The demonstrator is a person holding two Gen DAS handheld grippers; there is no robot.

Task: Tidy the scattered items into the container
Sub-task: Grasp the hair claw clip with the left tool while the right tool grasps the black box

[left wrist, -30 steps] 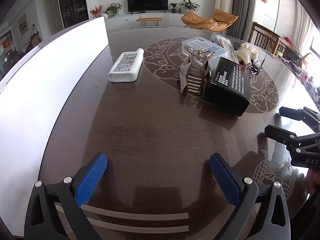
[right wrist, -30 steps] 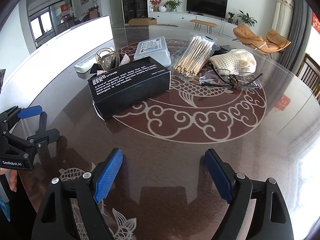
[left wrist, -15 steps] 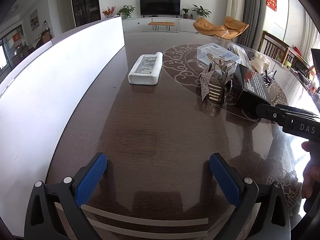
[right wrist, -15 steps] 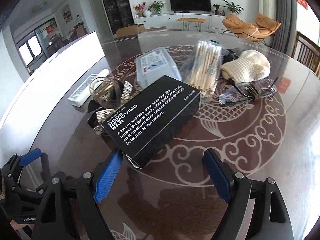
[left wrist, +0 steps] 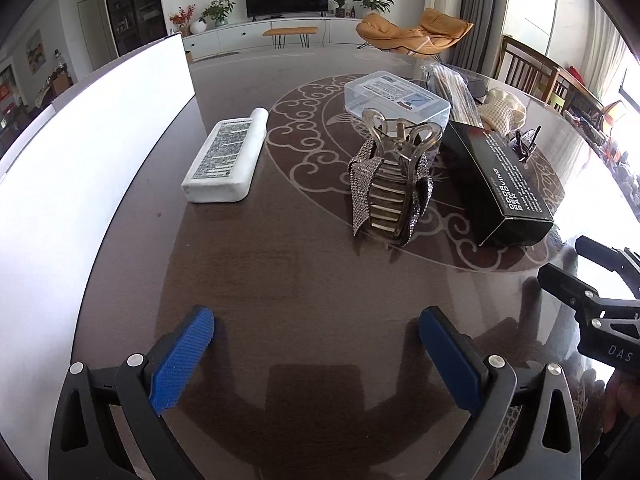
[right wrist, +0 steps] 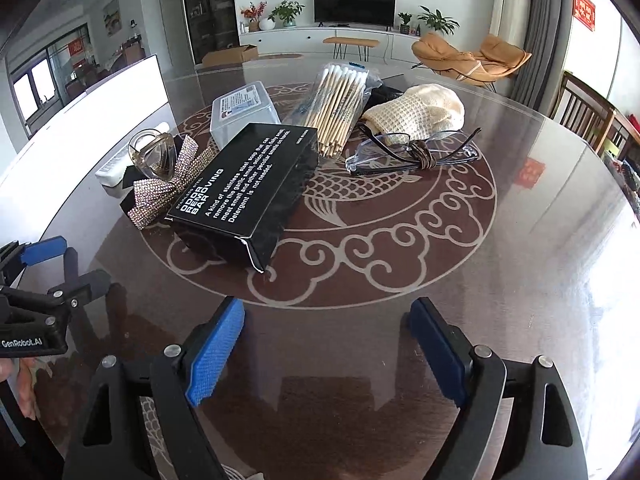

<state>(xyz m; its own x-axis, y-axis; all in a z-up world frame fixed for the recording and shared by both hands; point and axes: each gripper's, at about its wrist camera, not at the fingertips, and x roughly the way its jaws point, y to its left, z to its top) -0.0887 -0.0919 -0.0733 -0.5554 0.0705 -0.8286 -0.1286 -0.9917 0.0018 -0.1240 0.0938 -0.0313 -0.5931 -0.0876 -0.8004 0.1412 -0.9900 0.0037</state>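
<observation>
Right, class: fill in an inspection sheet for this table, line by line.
Surface: dark glossy table with a fish medallion.
Job's things: black box, hair claw, white bottle, clear plastic case, cotton swabs, knit pouch, glasses; white container at left.
Clutter: nothing seen.
Grippers: left gripper and right gripper open, holding nothing.
Cables: nothing seen.
Surroundings: TV, plants, orange lounge chair, wooden chair.
</observation>
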